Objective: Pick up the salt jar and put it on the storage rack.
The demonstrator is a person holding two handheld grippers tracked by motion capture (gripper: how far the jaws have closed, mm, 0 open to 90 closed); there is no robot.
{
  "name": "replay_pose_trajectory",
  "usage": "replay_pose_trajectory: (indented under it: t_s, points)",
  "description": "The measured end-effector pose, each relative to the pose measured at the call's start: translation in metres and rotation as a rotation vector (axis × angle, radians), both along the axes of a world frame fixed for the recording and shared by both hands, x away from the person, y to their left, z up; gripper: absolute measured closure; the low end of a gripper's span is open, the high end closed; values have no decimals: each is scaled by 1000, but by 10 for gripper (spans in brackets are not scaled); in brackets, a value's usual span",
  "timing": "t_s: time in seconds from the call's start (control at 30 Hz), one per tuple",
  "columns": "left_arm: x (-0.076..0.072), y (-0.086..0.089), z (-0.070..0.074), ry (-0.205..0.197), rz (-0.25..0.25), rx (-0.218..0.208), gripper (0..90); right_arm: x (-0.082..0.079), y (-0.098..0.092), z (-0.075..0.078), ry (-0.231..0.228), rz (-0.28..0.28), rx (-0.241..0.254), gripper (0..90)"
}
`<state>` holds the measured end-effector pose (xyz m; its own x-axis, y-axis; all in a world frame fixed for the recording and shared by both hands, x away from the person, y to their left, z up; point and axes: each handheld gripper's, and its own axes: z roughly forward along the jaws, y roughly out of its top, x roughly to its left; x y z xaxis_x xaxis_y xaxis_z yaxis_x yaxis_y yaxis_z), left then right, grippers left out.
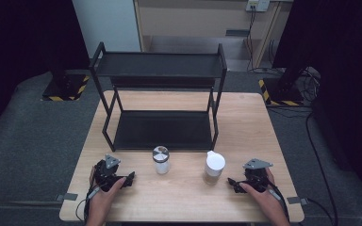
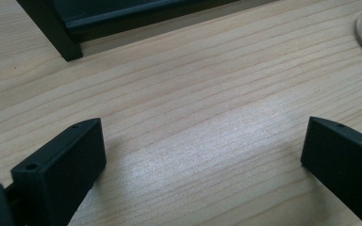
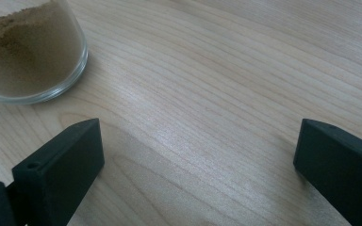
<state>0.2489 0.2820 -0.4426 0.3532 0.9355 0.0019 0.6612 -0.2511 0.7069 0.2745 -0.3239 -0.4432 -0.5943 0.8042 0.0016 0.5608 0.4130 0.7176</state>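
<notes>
2 jars [image 1: 161, 160] [image 1: 214, 167], 1 rack [image 1: 160, 129], 2 grippers [image 1: 128, 179] [image 1: 232, 184].

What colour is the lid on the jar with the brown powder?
White. The jar's lid shows best in the high view, near the right claw.

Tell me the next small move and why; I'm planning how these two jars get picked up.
Probably ease the right gripper forward toward the white-lidded glass jar of brown powder. Its jaws stand open and empty, low on the pale wooden table, and in the right gripper view the jar sits just ahead, off to one side.
</notes>
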Motion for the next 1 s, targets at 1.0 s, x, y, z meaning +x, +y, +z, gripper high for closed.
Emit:
replay_pose_trajectory:
  t_s: [1.0]
  points:
    - [-4,-3,5,-15,-36,1,18,-2,0,0,-2,-6,-1,27]
